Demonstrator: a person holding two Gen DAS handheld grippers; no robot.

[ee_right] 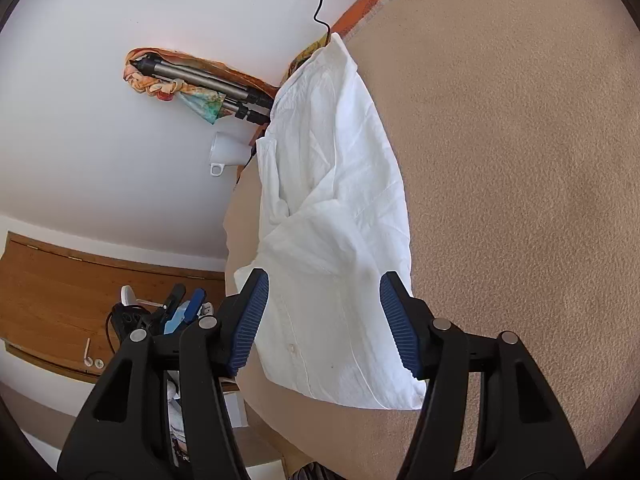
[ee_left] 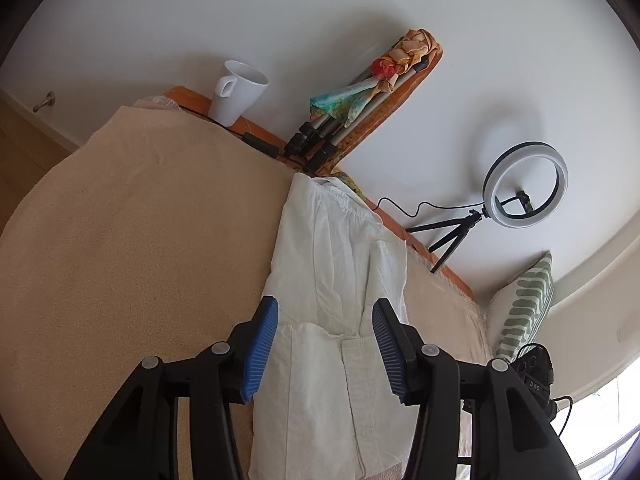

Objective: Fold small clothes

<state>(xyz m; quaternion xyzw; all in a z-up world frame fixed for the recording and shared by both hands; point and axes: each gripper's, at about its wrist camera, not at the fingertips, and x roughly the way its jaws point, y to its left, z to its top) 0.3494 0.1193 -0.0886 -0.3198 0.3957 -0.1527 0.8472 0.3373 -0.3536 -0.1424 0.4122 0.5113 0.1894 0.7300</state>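
A white shirt [ee_left: 332,264] lies folded into a long narrow strip on the beige towel-covered table [ee_left: 152,232]. In the left wrist view my left gripper [ee_left: 325,304] hovers over the strip's near part. Its blue pads [ee_left: 264,344] stand apart on either side of the cloth and do not press on it. The right wrist view shows the same shirt [ee_right: 332,200] running away toward the wall. My right gripper [ee_right: 325,276] is open above its near end, and the cloth lies flat between and below the blue pads [ee_right: 396,320].
A white mug [ee_left: 236,92], a folded tripod wrapped in colourful cloth [ee_left: 352,108] and a ring light [ee_left: 524,188] stand along the table's far orange edge. A green-patterned cushion [ee_left: 524,308] sits at the right. Black and blue gear [ee_right: 172,312] lies beyond the table's left edge.
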